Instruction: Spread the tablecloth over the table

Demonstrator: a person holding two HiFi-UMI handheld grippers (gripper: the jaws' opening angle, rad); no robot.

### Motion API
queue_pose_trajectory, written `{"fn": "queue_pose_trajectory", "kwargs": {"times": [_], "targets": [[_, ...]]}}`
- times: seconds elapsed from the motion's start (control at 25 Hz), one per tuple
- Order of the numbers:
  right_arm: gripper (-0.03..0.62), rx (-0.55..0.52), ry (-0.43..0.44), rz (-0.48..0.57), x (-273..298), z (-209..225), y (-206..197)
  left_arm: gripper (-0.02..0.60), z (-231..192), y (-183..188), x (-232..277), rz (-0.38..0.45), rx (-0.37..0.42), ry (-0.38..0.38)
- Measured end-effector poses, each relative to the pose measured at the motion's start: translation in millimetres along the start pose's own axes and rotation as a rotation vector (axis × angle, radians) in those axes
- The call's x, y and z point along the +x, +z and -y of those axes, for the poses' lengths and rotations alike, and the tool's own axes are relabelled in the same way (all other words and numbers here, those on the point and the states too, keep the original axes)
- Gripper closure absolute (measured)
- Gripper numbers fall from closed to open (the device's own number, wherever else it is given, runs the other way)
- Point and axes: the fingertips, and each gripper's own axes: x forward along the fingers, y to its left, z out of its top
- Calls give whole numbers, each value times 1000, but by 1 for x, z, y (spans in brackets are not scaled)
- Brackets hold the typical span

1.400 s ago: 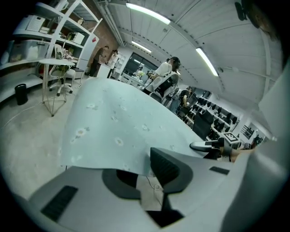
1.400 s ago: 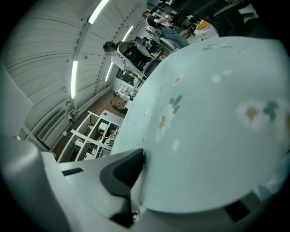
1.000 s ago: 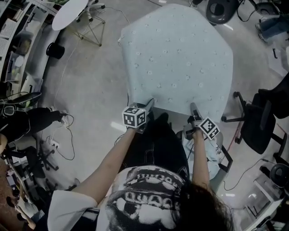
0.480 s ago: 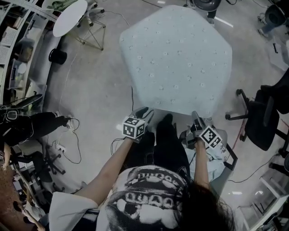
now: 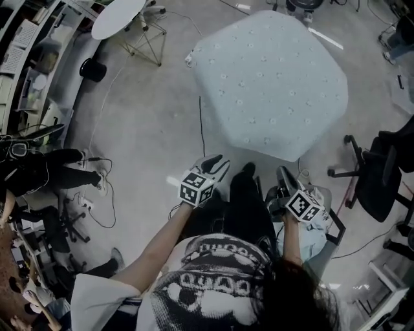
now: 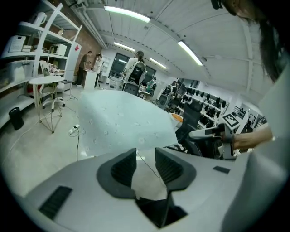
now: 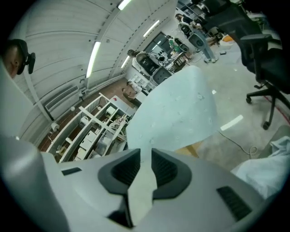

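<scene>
The tablecloth point(image 5: 268, 77) lies spread over the table point(image 7: 189, 151). Its pale dotted surface drapes past every side that the head view shows. Only a tan sliver of the table peeks out under the near hem, in the right gripper view. Both grippers stand back from that near edge, apart from the cloth.

The left gripper point(image 5: 217, 165) has just been opening its jaws, which now gape wide with nothing between them (only floor point(image 6: 144, 180) shows through the gap). The right gripper point(image 5: 286, 177) has just been closing a little, yet its jaws stand parted. A pale strip fills their gap, and it may be floor seen through rather than anything caught there. The person's dark-trousered legs point(image 5: 240, 200) are between the two grippers.

Left of the table the floor is broad and open as far as a white round table point(image 5: 119, 16). A cable point(image 5: 201, 126) crosses it, running along the cloth's left edge. On the right there is less room, since a black office chair point(image 5: 381, 178) sits near the cloth's right corner.

A black bin point(image 5: 94, 69) stands on the floor near the round table, and its inside cannot be seen. Shelves point(image 7: 93, 129) along the wall hold boxes and trays. A dark-framed seat point(image 5: 336, 226) just beside the right gripper carries a heap of pale cloth point(image 7: 272, 165).
</scene>
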Motion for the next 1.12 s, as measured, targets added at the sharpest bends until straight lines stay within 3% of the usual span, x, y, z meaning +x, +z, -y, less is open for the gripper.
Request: {"fn": "queue_pose_trajectory", "kwargs": {"times": [0.24, 0.56, 0.84, 1.12], "targets": [[530, -167, 120, 1, 4, -81, -26, 448, -1, 7, -56, 96, 47, -16], [530, -355, 241, 22, -12, -181, -80, 448, -2, -12, -150, 188, 95, 18], [530, -448, 334, 27, -32, -245, -120, 449, 6, -26, -216, 267, 115, 34], [533, -598, 402, 32, -52, -293, -135, 471, 22, -8, -258, 391, 126, 15]]}}
